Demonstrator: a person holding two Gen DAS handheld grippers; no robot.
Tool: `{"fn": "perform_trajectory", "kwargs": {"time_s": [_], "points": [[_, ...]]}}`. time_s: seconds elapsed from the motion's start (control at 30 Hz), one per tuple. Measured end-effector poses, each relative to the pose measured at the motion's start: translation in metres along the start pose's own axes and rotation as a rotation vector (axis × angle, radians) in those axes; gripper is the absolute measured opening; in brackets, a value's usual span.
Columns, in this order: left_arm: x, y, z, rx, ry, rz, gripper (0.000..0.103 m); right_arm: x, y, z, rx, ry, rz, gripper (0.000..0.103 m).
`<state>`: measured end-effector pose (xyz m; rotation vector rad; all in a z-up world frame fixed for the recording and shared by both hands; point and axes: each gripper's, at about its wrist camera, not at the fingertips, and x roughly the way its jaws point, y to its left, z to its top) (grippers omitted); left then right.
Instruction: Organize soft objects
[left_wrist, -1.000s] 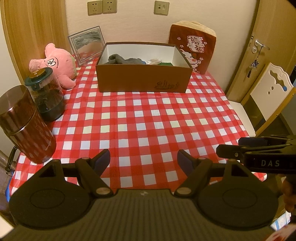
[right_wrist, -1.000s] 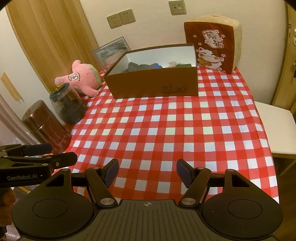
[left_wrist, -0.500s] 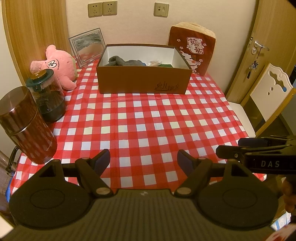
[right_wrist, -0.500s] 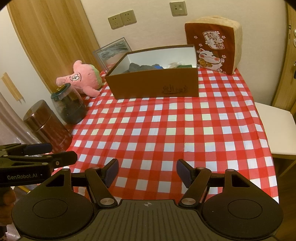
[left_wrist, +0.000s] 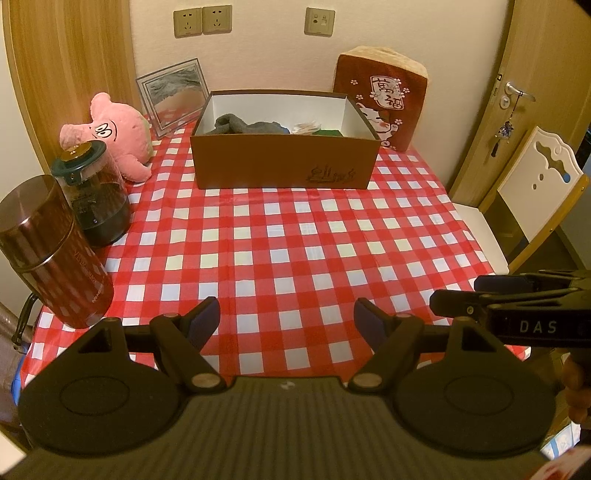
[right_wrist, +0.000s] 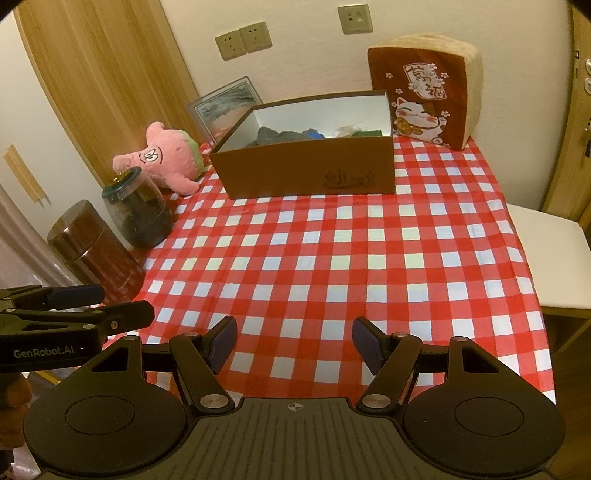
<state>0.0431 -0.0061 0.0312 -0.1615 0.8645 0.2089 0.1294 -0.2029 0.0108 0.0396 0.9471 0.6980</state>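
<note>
A brown cardboard box (left_wrist: 284, 162) (right_wrist: 310, 170) stands at the far side of the red-checked table (left_wrist: 280, 240) (right_wrist: 332, 251). Grey cloth (left_wrist: 243, 125) (right_wrist: 280, 134) and other soft items lie inside it. A pink plush toy (left_wrist: 118, 136) (right_wrist: 166, 160) lies left of the box. A dark red cat-print cushion (left_wrist: 384, 99) (right_wrist: 421, 96) leans on the wall at the right. My left gripper (left_wrist: 286, 319) (right_wrist: 96, 304) hovers open over the near edge, nothing between its fingers. My right gripper (right_wrist: 293, 341) (left_wrist: 469, 295) hangs open beside it, also empty.
A brown metal canister (left_wrist: 51, 254) (right_wrist: 92, 243) and a dark glass jar (left_wrist: 92, 192) (right_wrist: 138, 210) stand at the table's left edge. A framed picture (left_wrist: 171, 96) (right_wrist: 225, 107) leans on the wall. A white chair (left_wrist: 532, 195) (right_wrist: 546, 254) sits beyond the right edge, by a wooden door (left_wrist: 535, 74).
</note>
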Motion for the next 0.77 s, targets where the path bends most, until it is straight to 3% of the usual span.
{"fn": "perform_trajectory", "kwargs": {"time_s": [0.77], "points": [[0.0003,-0.0011,0.0004,0.000,0.005,-0.002,0.078,0.0003,-0.0017,0.0002,-0.001,-0.001,0.001,0.069]]}}
